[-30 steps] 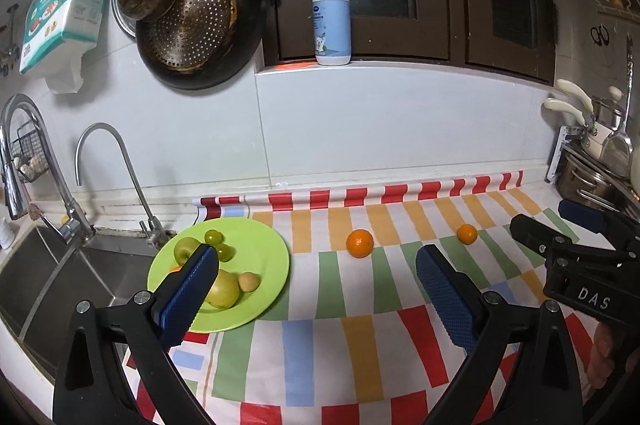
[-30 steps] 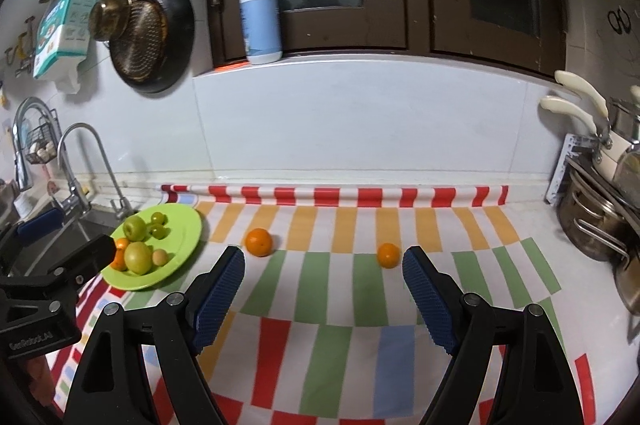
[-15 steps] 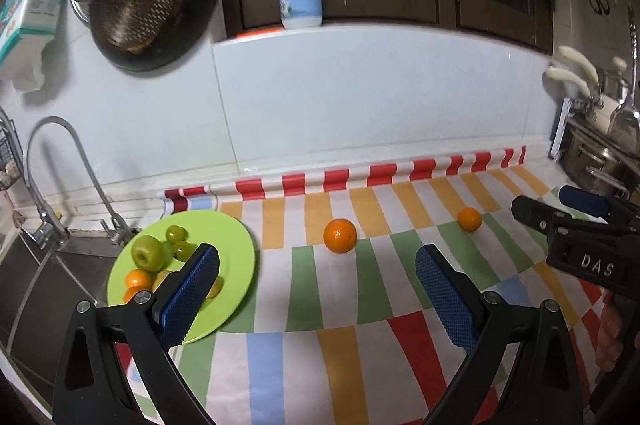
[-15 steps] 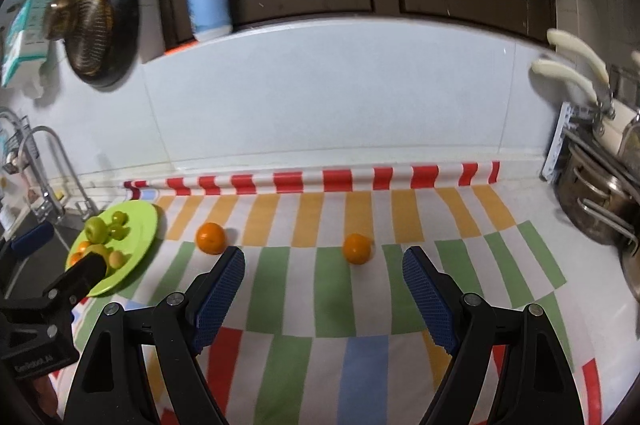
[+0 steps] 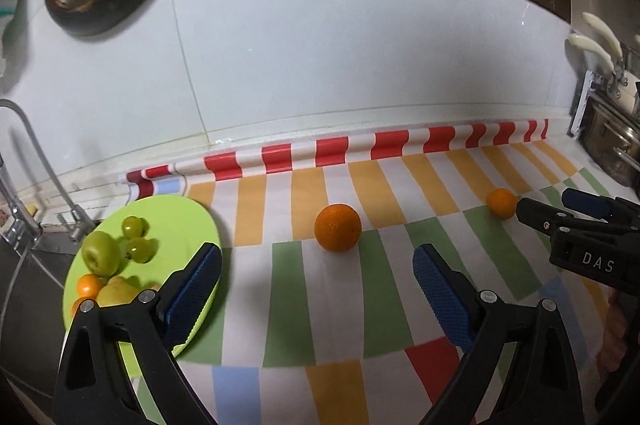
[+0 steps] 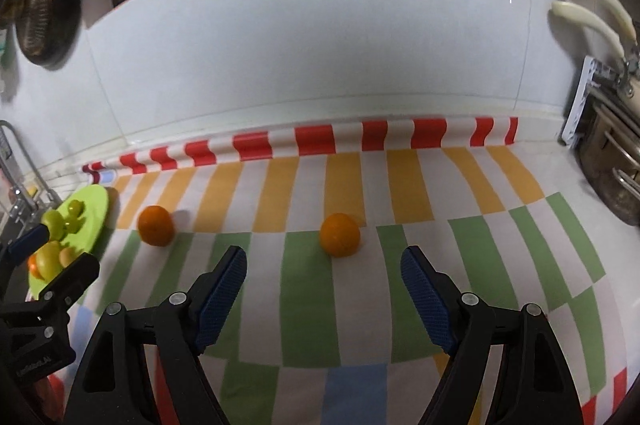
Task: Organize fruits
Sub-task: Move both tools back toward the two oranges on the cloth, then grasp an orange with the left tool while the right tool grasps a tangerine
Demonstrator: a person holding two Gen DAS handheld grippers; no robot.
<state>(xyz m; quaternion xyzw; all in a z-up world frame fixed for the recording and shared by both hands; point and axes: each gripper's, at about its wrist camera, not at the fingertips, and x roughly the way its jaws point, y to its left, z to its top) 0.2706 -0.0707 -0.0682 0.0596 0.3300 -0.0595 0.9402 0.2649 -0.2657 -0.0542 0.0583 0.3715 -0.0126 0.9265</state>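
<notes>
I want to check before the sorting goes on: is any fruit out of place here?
Yes. Two oranges lie loose on the striped cloth: the larger orange near the green plate, the smaller orange further right. Both tools are open and empty.

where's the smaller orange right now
The smaller orange lies loose on the striped mat, ahead of the open right gripper, right of the bigger orange.

Striped cloth (image 5: 360,305) covers counter; on it green plate (image 5: 180,217); two oranges (image 5: 337,227).
</notes>
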